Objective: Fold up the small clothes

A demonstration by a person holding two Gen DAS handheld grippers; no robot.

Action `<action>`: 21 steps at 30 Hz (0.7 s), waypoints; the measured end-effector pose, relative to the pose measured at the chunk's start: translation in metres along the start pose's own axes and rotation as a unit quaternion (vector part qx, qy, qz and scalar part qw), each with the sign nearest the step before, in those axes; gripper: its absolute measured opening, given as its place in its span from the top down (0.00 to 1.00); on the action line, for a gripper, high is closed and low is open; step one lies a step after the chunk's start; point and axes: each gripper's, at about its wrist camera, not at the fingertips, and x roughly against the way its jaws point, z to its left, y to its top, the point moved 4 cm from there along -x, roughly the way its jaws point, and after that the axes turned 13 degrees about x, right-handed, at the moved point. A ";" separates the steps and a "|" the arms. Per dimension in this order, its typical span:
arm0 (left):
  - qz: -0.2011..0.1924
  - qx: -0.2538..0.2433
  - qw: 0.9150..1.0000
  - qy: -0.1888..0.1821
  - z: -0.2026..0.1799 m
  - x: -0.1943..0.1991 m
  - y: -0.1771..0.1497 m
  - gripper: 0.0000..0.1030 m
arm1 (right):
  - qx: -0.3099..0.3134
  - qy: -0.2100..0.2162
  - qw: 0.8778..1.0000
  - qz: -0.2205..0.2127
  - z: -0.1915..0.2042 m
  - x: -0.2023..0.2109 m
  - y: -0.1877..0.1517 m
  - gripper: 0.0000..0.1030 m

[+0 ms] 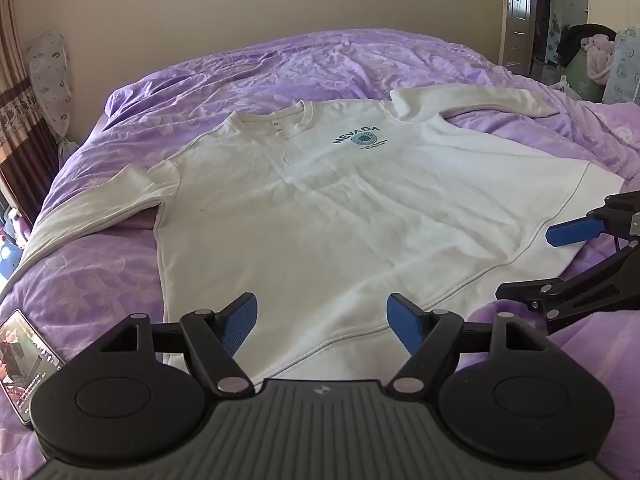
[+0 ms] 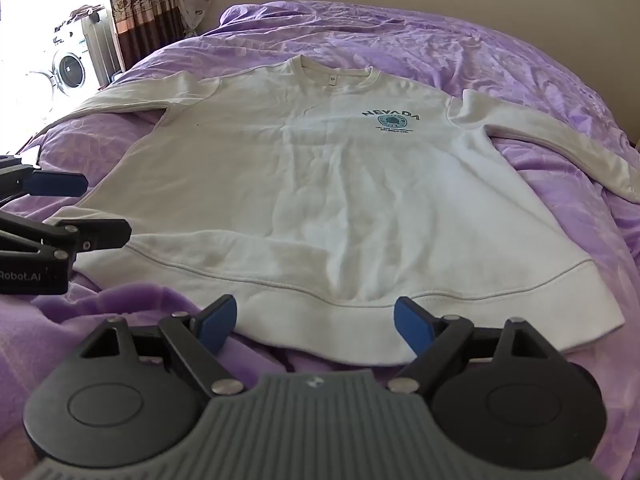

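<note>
A white long-sleeved sweatshirt (image 1: pixel 340 216) with a blue "NEVADA" print lies spread flat, front up, on the purple bedspread; it also shows in the right wrist view (image 2: pixel 340 200). Both sleeves are stretched out to the sides. My left gripper (image 1: pixel 322 322) is open and empty, just above the hem near the shirt's left bottom corner. My right gripper (image 2: pixel 314 322) is open and empty, over the hem toward the right side. The right gripper also shows at the right edge of the left wrist view (image 1: pixel 560 256), and the left gripper at the left edge of the right wrist view (image 2: pixel 92 208).
The purple bedspread (image 1: pixel 280 64) covers the whole bed. A phone (image 1: pixel 24 356) lies at the near left edge of the bed. A washing machine (image 2: pixel 68 68) and curtains stand past the bed's left side. A door (image 1: pixel 520 12) and piled items are at the far right.
</note>
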 end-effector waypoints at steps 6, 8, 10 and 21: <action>0.001 0.000 1.000 0.001 0.000 0.000 0.000 0.16 | 0.000 -0.001 1.000 0.000 0.000 0.000 0.000 0.20; 0.001 -0.001 1.000 0.001 -0.001 0.000 0.000 0.16 | 0.000 -0.001 1.000 0.001 0.000 0.000 0.000 0.20; 0.001 -0.001 1.000 0.002 -0.001 0.000 0.000 0.16 | 0.000 -0.001 1.000 0.001 0.000 0.000 0.000 0.20; 0.001 -0.002 1.000 0.002 -0.001 0.000 0.000 0.16 | 0.000 -0.001 1.000 0.002 0.001 0.000 -0.001 0.20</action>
